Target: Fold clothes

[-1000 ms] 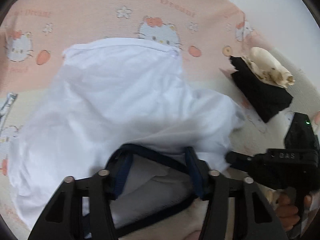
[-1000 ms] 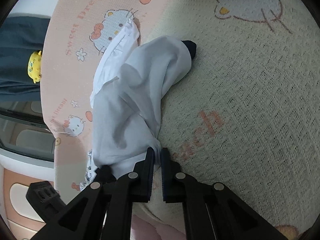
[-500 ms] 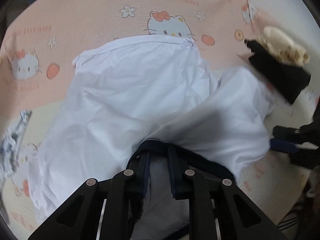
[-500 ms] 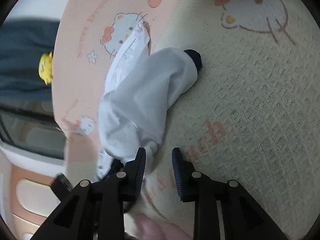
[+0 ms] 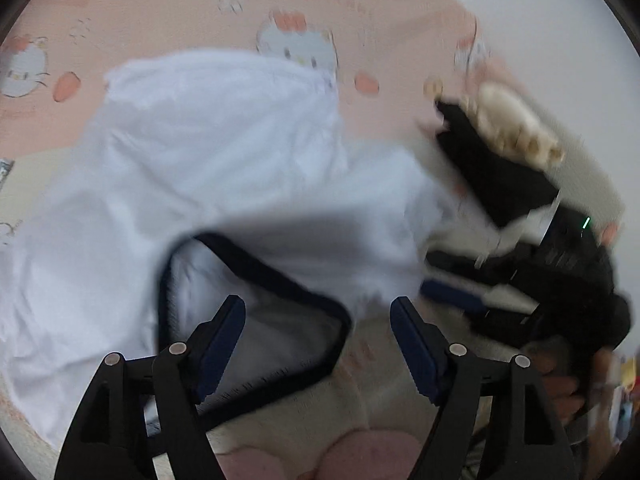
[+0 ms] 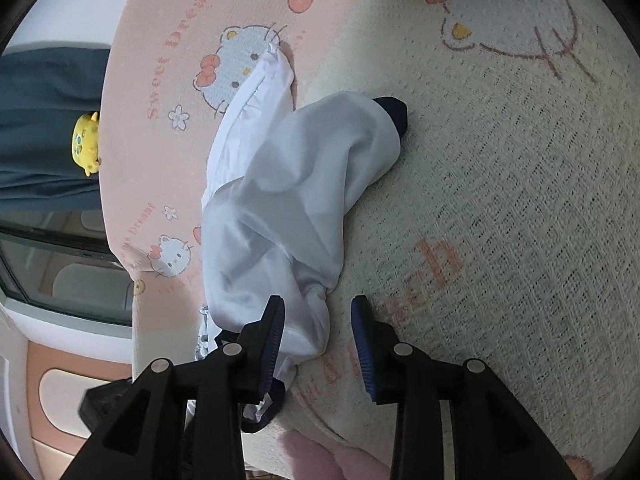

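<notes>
White T-shirt [image 5: 208, 184] with navy neckline trim lying rumpled on a pink-and-cream cartoon-cat blanket [image 6: 500, 168], partly folded over itself, one sleeve end with a navy cuff [image 6: 394, 114] pointing out onto the cream area. Left gripper [image 5: 318, 344] hovering over the collar edge, jaws having just opened wide, pads clear of the cloth, navy collar band lying below and between them. Right gripper [image 6: 318, 340] low at the near hem of the shirt, jaws having just opened to a moderate gap, a bunched fold of white fabric just beside the left pad, nothing pinched. Folded black garment [image 5: 500, 176] with a cream, possibly plush item [image 5: 516, 128] on top, near the shirt's right side in the blurred left wrist view. Small yellow toy [image 6: 86, 142] off the blanket's edge against dark cloth.
</notes>
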`<action>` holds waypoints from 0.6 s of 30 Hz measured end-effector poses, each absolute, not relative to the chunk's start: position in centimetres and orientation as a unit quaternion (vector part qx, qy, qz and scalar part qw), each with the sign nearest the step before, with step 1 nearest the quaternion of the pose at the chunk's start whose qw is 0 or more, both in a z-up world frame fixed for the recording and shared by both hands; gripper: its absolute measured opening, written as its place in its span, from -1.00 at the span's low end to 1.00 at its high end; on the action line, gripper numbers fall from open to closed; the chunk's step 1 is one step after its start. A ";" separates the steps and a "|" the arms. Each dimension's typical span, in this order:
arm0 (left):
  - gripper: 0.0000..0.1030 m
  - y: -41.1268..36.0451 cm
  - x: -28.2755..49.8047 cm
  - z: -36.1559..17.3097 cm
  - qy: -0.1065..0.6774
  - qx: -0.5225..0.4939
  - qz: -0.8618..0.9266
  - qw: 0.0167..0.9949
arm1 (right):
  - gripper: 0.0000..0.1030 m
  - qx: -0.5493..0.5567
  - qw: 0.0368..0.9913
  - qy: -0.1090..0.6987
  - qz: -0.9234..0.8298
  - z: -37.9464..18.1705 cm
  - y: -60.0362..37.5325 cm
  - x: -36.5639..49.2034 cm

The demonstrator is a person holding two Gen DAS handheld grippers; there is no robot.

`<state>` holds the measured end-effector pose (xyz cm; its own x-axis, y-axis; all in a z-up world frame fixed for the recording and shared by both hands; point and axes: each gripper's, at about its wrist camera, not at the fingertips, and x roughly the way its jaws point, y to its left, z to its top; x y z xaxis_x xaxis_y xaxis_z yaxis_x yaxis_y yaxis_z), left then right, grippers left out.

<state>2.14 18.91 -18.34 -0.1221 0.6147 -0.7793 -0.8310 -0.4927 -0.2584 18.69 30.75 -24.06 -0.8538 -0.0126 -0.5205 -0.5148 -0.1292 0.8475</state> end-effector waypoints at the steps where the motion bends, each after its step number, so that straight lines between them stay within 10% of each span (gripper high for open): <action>1: 0.43 19.3 2.4 -18.8 0.133 -0.449 0.736 0.488 | -0.33 -0.206 0.172 0.643 0.718 -24.1 30.8 18.7; 4: 0.35 19.9 2.9 -19.5 0.149 -0.446 0.734 0.489 | -0.30 -0.218 0.160 0.666 0.695 -24.6 30.6 18.5; 6: -0.13 20.1 3.1 -19.3 0.151 -0.435 0.735 0.498 | -0.24 -0.217 0.152 0.674 0.689 -24.8 30.5 18.2; 12: -0.76 20.7 2.9 -19.6 0.160 -0.426 0.734 0.504 | -0.17 -0.220 0.139 0.675 0.690 -25.0 30.2 16.5; 18: -0.85 19.2 1.0 -18.3 0.085 -0.450 0.714 0.530 | -0.15 -0.230 0.132 0.661 0.702 -25.1 30.1 14.7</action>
